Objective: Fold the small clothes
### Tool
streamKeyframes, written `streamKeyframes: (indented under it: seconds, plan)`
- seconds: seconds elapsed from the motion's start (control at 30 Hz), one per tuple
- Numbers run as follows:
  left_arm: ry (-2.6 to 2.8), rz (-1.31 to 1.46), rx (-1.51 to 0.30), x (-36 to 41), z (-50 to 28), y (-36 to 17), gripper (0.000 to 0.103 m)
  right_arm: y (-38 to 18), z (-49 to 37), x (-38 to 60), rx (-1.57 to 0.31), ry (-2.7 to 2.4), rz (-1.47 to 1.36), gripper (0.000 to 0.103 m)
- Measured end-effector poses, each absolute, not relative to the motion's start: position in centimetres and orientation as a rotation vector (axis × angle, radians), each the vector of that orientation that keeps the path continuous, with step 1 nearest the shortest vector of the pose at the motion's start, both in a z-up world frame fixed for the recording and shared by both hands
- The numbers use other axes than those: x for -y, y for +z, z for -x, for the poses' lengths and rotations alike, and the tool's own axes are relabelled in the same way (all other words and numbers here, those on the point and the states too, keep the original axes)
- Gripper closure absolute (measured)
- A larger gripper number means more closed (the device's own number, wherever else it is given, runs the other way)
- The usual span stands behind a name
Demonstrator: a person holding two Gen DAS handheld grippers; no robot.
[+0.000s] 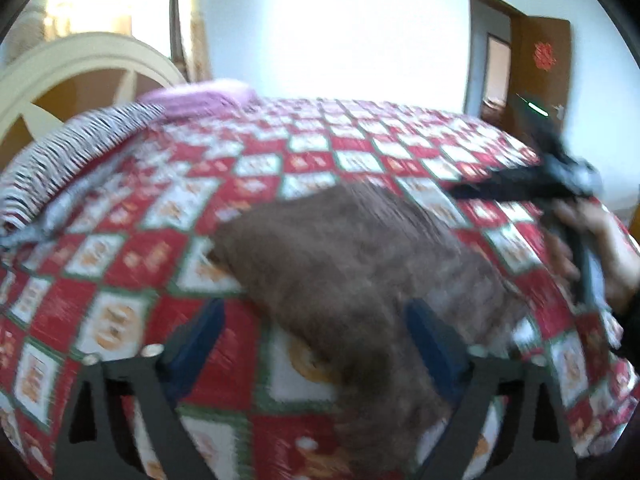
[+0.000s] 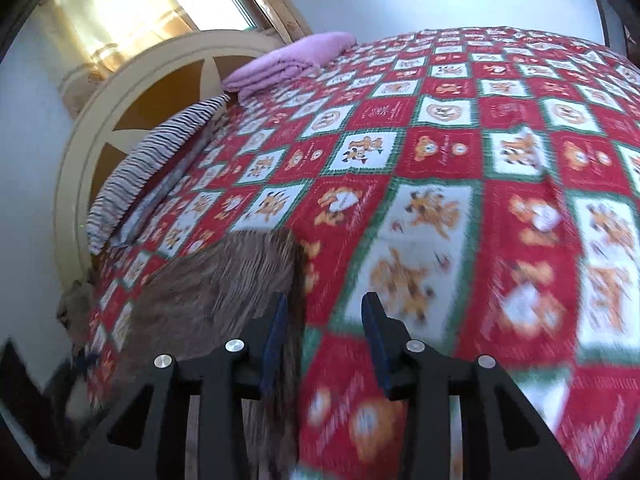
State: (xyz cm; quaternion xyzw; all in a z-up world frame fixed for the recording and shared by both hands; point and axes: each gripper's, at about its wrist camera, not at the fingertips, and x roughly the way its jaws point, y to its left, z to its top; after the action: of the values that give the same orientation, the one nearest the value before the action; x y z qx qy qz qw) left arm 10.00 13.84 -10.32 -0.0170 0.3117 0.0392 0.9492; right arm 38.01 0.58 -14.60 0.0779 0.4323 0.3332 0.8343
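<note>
A brown fuzzy garment (image 1: 352,256) lies folded on the red, white and green checked bedspread (image 1: 132,256). My left gripper (image 1: 316,320) hovers over its near end, jaws wide open; the cloth runs between the blue pads (image 1: 200,340) and neither pad presses on it. A hand (image 1: 600,248) holds my right gripper (image 1: 476,192) at the garment's right side. In the right wrist view the right gripper (image 2: 326,312) stands open over bare bedspread (image 2: 420,224), nothing between its fingers. The garment (image 2: 216,280) lies just left of its left finger (image 2: 278,328).
A striped pillow (image 2: 152,168) and a folded pink blanket (image 2: 288,60) lie by the cream arched headboard (image 2: 80,152). A curtained window (image 2: 120,8) is behind it. A brown door (image 1: 540,64) stands open past the bed's far right corner.
</note>
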Motion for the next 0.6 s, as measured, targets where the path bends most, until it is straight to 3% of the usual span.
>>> streamKeyframes:
  seconds: [0.3, 0.33, 0.37, 0.6]
  plan:
    - [0.304, -0.081, -0.649, -17.5, -16.3, -12.7, 0.004, -16.8, -29.0, 0.1, -1.012, 0.872, -0.107, 0.063]
    - [0.314, -0.112, -0.658, -17.3, -16.5, -13.1, 0.003, -17.2, -28.5, -0.1, -1.013, 0.882, -0.102, 0.069]
    - [0.324, -0.144, -0.661, -17.2, -16.5, -13.5, 0.002, -17.5, -28.2, -0.4, -1.021, 0.882, -0.082, 0.083]
    - [0.245, -0.045, -0.666, -19.5, -16.5, -13.1, 0.0, -18.1, -26.9, -0.5, -1.06, 0.823, 0.037, 0.085]
